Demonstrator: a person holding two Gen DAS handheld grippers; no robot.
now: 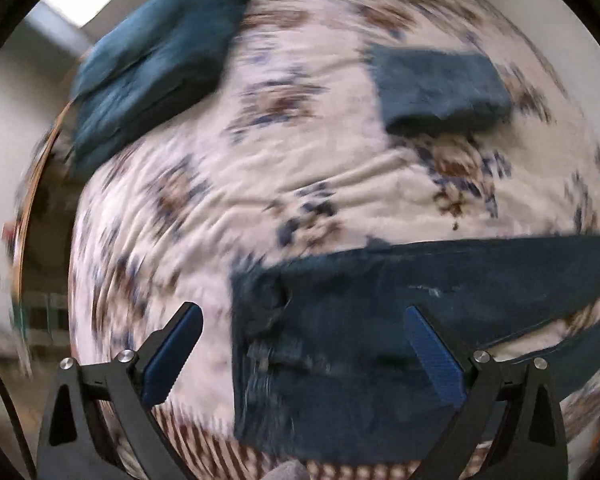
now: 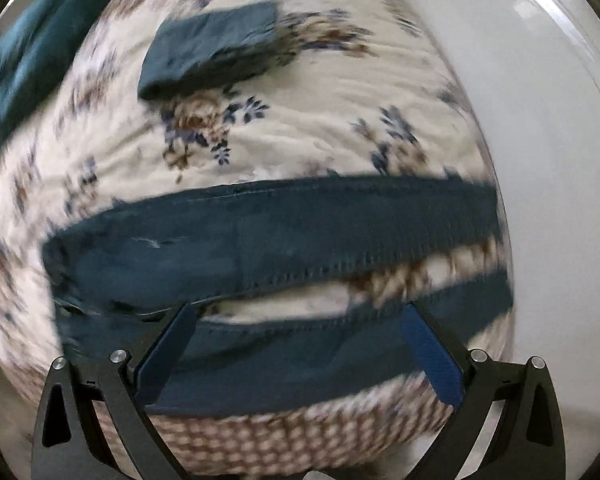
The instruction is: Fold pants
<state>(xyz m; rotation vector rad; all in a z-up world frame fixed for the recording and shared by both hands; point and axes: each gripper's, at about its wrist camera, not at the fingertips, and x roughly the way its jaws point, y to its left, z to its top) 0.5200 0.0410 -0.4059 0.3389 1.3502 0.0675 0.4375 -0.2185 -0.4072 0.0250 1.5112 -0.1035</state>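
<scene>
Dark teal pants (image 1: 360, 344) lie spread flat on a floral bedspread (image 1: 300, 152), waist to the left, two legs running right. In the right wrist view the two legs (image 2: 300, 232) lie apart with bedspread showing between them. My left gripper (image 1: 304, 316) is open and empty, hovering above the waist end. My right gripper (image 2: 298, 316) is open and empty, above the nearer leg (image 2: 300, 360). Both views are motion-blurred.
A folded teal garment (image 1: 440, 88) lies further back on the bed; it also shows in the right wrist view (image 2: 208, 44). A pile of teal cloth (image 1: 148, 64) sits at the far left of the bed. A white wall (image 2: 560, 160) borders the bed on the right.
</scene>
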